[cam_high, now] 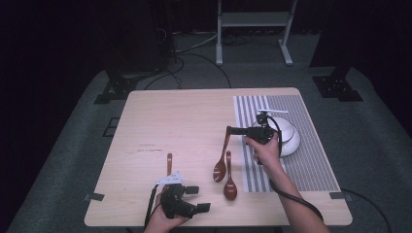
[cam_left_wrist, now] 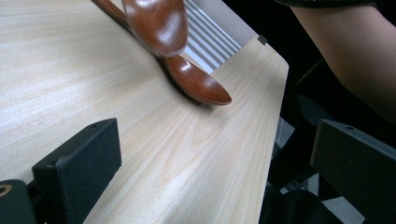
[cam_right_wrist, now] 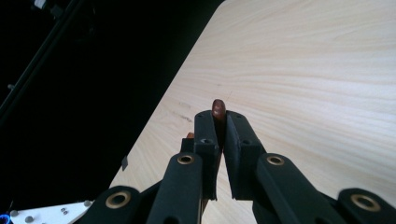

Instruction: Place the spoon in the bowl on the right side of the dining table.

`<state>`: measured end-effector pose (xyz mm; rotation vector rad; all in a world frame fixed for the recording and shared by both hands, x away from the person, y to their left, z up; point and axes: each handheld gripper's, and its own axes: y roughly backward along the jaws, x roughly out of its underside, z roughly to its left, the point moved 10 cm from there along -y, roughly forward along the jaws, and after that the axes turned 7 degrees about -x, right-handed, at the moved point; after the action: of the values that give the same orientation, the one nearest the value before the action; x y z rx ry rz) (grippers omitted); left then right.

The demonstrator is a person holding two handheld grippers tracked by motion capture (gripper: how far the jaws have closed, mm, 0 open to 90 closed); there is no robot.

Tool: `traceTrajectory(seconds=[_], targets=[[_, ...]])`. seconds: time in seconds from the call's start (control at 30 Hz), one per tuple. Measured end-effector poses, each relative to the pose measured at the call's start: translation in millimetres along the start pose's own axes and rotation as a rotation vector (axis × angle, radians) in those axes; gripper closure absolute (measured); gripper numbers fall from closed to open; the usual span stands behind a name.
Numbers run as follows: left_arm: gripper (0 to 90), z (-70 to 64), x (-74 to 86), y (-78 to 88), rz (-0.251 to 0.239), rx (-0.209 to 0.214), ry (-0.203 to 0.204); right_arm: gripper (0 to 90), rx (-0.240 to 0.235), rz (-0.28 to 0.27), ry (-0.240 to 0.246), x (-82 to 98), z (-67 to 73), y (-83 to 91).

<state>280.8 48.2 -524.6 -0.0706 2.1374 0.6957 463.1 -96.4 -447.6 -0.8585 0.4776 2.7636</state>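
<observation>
My right gripper (cam_high: pixel 229 130) is shut on the handle end of a brown wooden spoon (cam_high: pixel 222 158), which hangs tilted above the table with its bowl low. In the right gripper view the handle's tip (cam_right_wrist: pixel 217 108) pokes out between the closed jaws of that gripper (cam_right_wrist: pixel 223 123). A second spoon (cam_high: pixel 229 183) lies flat on the table just right of it, also seen in the left gripper view (cam_left_wrist: pixel 196 84) beneath the lifted spoon's bowl (cam_left_wrist: pixel 156 23). A third spoon (cam_high: pixel 169 164) lies behind my left gripper (cam_high: pixel 199 198), which stands open and empty (cam_left_wrist: pixel 212 161) near the front edge.
A white bowl (cam_high: pixel 290 137) sits on a grey striped mat (cam_high: pixel 311 165) at the table's right, close behind my right hand. The person's right forearm (cam_left_wrist: pixel 345 51) crosses the front right corner. A white stand (cam_high: pixel 252 22) is on the floor beyond the table.
</observation>
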Motion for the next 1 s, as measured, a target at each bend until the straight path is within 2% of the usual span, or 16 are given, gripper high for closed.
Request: traceTrajectory(seconds=[0.5, 1.0], targets=[[0.5, 0.9, 1.2, -0.6, 0.000, -0.009, -0.002, 83.6, 0.074, -0.093, -0.001, -21.5, -10.1, 39.7], [0.5, 2.5, 1.0, 0.7, -0.003, -0.013, -0.003, 83.6, 0.121, -0.170, -0.024, -37.2, -21.3, 71.1]])
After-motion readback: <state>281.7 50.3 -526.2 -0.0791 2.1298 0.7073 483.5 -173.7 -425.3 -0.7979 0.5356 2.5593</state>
